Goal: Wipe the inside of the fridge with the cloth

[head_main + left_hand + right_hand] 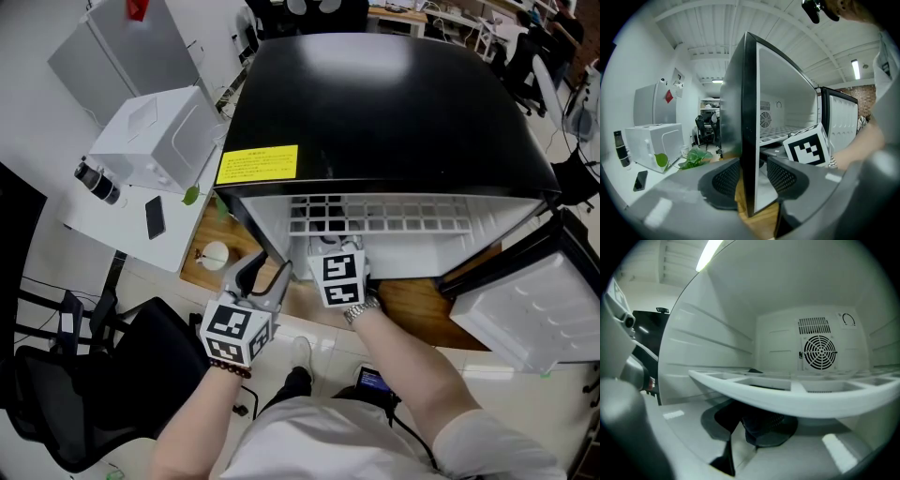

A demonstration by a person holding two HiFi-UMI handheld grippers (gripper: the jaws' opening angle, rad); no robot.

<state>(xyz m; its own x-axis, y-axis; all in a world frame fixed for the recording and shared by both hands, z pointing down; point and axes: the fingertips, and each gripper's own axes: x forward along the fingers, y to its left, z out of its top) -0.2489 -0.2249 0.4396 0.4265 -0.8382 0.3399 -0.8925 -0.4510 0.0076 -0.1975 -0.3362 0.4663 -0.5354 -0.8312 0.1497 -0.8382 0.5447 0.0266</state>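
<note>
A black mini fridge [394,103] stands open on a wooden board, white inside. My left gripper [267,275] straddles the front edge of the fridge's left wall [749,117]. Its black pads [725,180] sit on either side of that edge and press on it. My right gripper [740,423] reaches into the fridge just under the white grid shelf [787,390]; in the head view only its marker cube [339,277] shows. It is shut on a dark cloth [752,422] that lies low on the fridge floor, mostly hidden between the pads.
The fridge door [534,314] hangs open at the right. A round fan grille [819,351] sits in the back wall. Left of the fridge are a white appliance [155,136], a phone [155,217], a black bottle [98,181], a white cup [215,254] and an office chair [84,375].
</note>
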